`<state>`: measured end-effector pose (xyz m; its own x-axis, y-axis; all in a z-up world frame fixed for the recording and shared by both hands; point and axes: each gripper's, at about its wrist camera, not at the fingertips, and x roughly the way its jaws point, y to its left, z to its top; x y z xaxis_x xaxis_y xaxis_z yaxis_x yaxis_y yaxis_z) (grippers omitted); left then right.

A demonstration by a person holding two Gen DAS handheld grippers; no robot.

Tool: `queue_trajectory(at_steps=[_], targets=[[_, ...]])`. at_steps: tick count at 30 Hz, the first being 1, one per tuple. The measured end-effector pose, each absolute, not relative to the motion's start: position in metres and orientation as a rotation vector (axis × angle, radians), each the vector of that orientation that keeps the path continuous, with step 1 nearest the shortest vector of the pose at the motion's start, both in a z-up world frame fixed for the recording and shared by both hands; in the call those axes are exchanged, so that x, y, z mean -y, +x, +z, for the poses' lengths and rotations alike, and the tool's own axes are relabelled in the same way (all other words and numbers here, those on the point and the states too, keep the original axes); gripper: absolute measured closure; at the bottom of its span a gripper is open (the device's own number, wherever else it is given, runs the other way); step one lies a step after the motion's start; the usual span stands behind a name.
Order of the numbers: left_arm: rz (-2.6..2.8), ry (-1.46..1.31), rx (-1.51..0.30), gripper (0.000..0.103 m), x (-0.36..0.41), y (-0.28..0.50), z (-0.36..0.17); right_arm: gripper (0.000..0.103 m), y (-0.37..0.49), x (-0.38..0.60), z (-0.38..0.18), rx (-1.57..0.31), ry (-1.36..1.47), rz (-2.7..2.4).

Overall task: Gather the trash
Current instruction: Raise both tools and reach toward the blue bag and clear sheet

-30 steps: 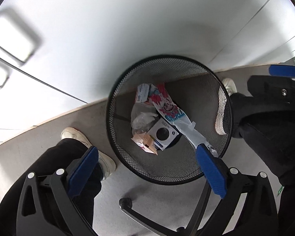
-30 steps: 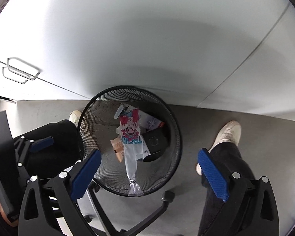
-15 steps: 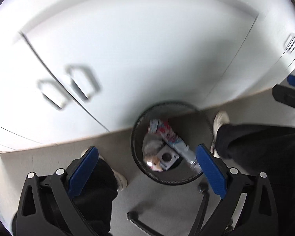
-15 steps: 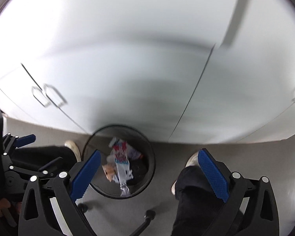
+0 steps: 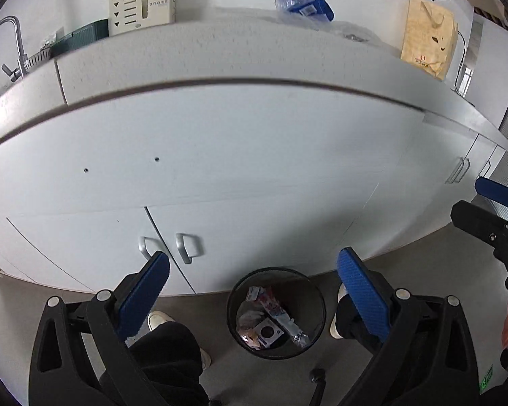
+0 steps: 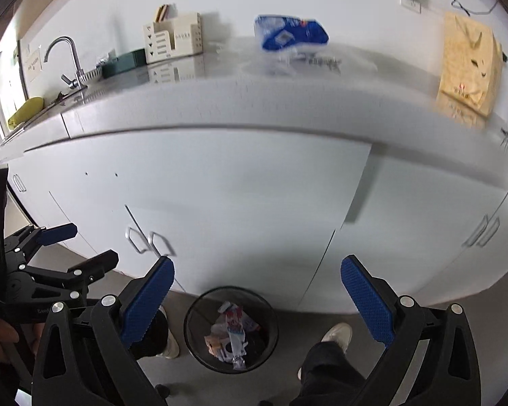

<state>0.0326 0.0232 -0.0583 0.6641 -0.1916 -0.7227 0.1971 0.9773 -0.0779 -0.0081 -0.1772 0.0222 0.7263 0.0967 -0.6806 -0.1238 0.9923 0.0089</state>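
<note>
A black mesh waste bin (image 5: 313,299) (image 6: 199,314) stands on the floor against the white cabinets, holding wrappers and a small box. On the countertop lies a blue and white plastic bag (image 5: 303,2) (image 6: 289,32) beside crumpled clear plastic (image 5: 347,30). My left gripper (image 5: 252,296) is open and holds nothing, high above the bin. My right gripper (image 6: 257,299) is open too, with nothing between its blue pads. Each gripper shows at the edge of the other's view.
A tan paper bag (image 5: 426,39) (image 6: 469,74) stands at the counter's right. A beige file holder (image 5: 142,1) (image 6: 172,37), a green tray (image 6: 123,62) and a sink faucet (image 5: 12,44) (image 6: 69,61) are at the left. The person's shoes (image 6: 337,335) flank the bin.
Both grippers have risen and tilted up from the bin. The bin has shrunk to the bottom of each view and the countertop has come into sight.
</note>
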Motion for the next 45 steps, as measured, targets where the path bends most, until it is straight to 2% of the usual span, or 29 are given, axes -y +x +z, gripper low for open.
queue_trajectory(at_steps=[10, 16, 22, 34, 45], targets=[[-0.194, 0.011, -0.659, 0.004, -0.041, 0.042, 0.044, 0.003, -0.007, 0.174, 0.086, -0.64, -0.113, 0.077], [-0.174, 0.066, -0.605, 0.004, -0.04, 0.071, 0.083, 0.003, 0.012, 0.183, 0.118, -0.591, -0.12, 0.086], [-0.166, 0.155, -0.59, 0.004, -0.025, 0.116, 0.096, 0.003, 0.046, 0.196, 0.134, -0.58, -0.096, 0.113], [-0.166, 0.31, -0.621, 0.004, 0.011, 0.212, 0.096, 0.003, 0.125, 0.214, 0.127, -0.613, -0.07, 0.172], [-0.178, 0.319, -0.661, 0.004, 0.023, 0.285, 0.089, 0.003, 0.182, 0.254, 0.134, -0.638, 0.017, 0.197]])
